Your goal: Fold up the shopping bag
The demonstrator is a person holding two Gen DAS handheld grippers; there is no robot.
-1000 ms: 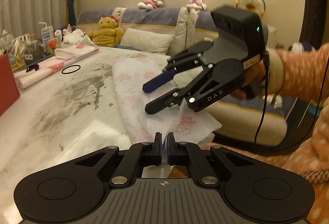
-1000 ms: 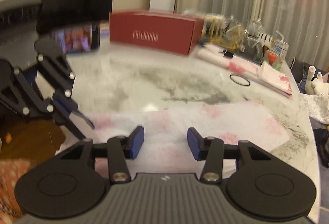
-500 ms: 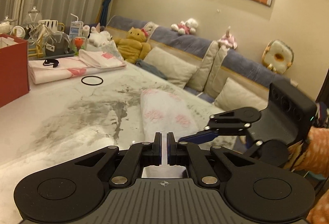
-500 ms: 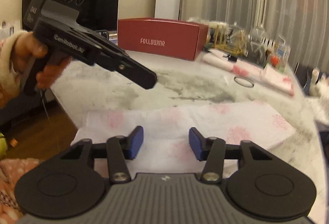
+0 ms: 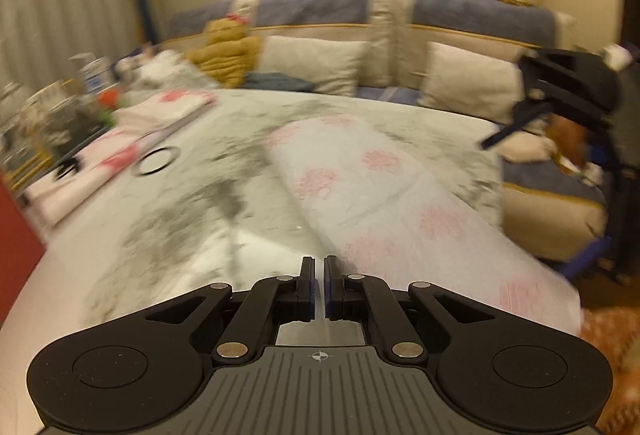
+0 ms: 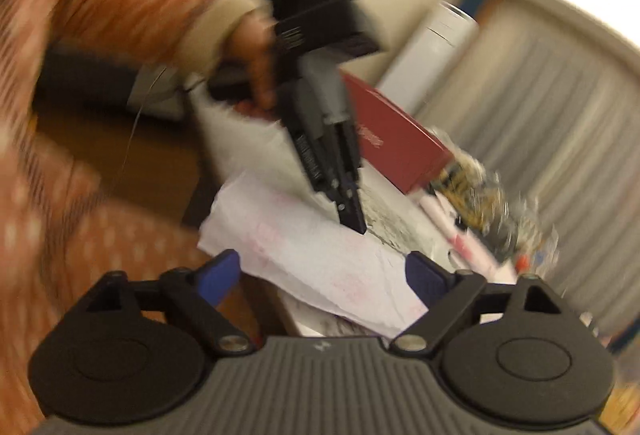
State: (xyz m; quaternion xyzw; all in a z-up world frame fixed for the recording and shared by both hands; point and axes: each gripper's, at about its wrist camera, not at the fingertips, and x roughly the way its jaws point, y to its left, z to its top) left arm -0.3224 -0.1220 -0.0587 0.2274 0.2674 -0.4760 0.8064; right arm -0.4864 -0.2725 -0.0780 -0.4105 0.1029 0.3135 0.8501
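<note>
Mostly blurred | left hand-held gripper (image 5: 319,277) clenched, empty | right hand-held gripper (image 6: 326,277) released | bag (image 5: 384,195) flat

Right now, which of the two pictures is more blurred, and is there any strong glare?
Right wrist view: heavily smeared; the sleeve, red box and curtain all streak, and a bright patch blows out the top right. Left wrist view: milder blur on the sofa and bag, no harsh glare; the left claw stays sharp.

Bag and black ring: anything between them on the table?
Left wrist view: only bare marble table between the bag and the ring.
</note>
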